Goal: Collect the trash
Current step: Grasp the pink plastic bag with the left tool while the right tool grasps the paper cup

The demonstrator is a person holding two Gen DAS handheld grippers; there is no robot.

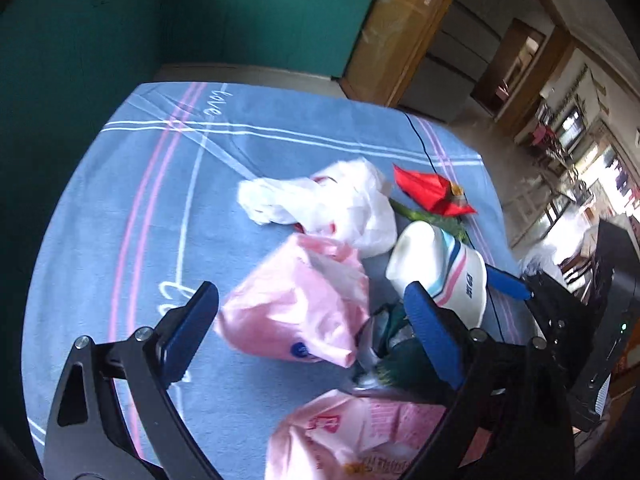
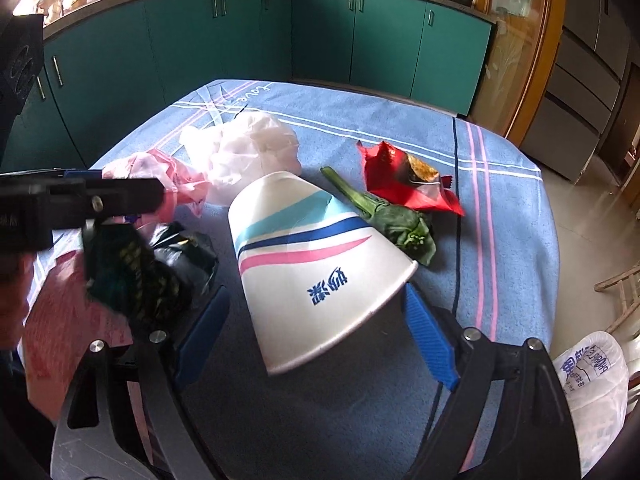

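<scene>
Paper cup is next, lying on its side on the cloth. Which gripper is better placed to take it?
Right. The right gripper is open with the paper cup lying between its fingers. The left gripper is open around the pink bag.

tablecloth (image 2: 360, 128): soft blue cloth, a bit fuzzy, not shiny
paper cup (image 2: 316, 256): smooth white paper with a slight shine
pink bag (image 1: 304, 308): thin plastic, crinkly and shiny
white bag (image 2: 248, 148): thin plastic, crumpled, you can almost see through it
red wrapper (image 2: 400, 184): shiny plastic, wrinkled
dark wrapper (image 2: 160, 264): glossy foil-like plastic
vegetable stalk (image 2: 384, 216): green leaf, limp and dull
cupboards (image 2: 320, 40): smooth green fronts with metal handles
right gripper (image 2: 316, 336): blue ribbed plastic pads, black matt frame, shiny metal screws
</scene>
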